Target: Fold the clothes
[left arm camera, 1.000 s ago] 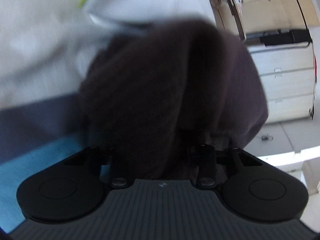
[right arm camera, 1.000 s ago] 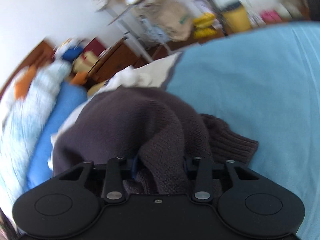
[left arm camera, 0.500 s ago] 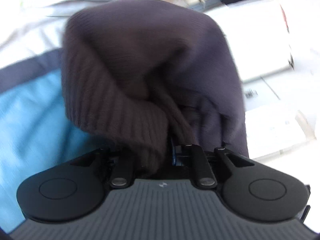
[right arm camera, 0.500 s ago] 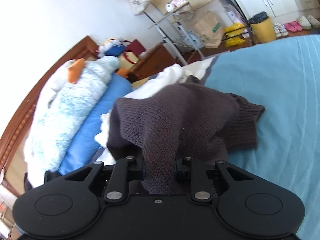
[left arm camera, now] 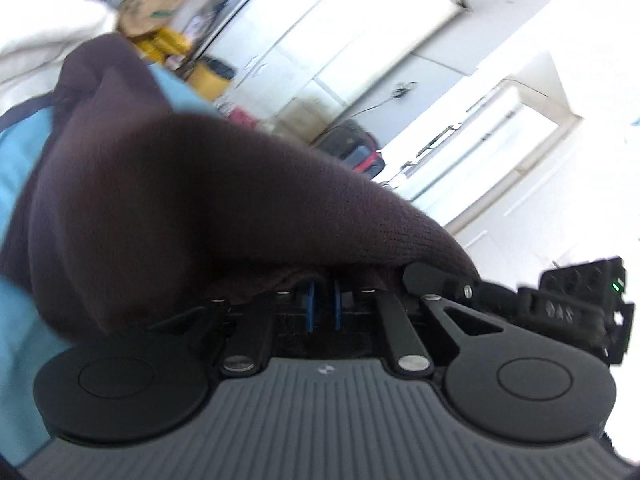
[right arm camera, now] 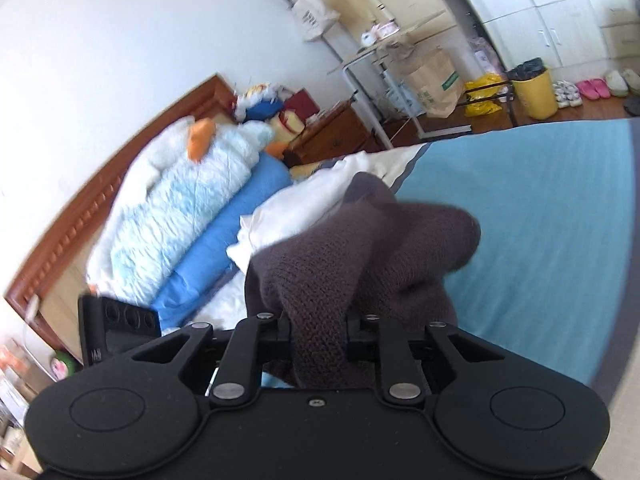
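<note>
The dark brown knitted sweater (right arm camera: pixel 360 256) hangs lifted above the bed's light blue sheet (right arm camera: pixel 540 208), pinched at two places, one by each tool. In the right wrist view the right tool (right arm camera: pixel 317 326) is clenched on a thick fold of the knit that runs down between its jaws, which have just been closing on it; the rest of the garment bunches forward over the sheet. This view alone shows the head of the bed: a wooden headboard (right arm camera: pixel 80 216), a pale blue quilt (right arm camera: pixel 172 208), a blue pillow (right arm camera: pixel 224 236) and white bedding (right arm camera: pixel 304 200) just behind the sweater, with a yellow bin (right arm camera: pixel 534 92) and a paper bag (right arm camera: pixel 432 80) on the floor beyond. A corner of the other tool's black body (right arm camera: pixel 116 328) shows at lower left.

The left wrist view is tilted and blurred. There the left tool (left arm camera: pixel 323 292) is clamped nearly shut, its blue pads (left arm camera: pixel 310 308) close together, and the sweater (left arm camera: pixel 180 208) drapes over the fingers so that the pinched cloth itself is hidden. Only this view shows white cupboard doors (left arm camera: pixel 360 32) and a bright doorway (left arm camera: pixel 500 140), and the right tool's black body (left arm camera: pixel 580 296) at the right edge
</note>
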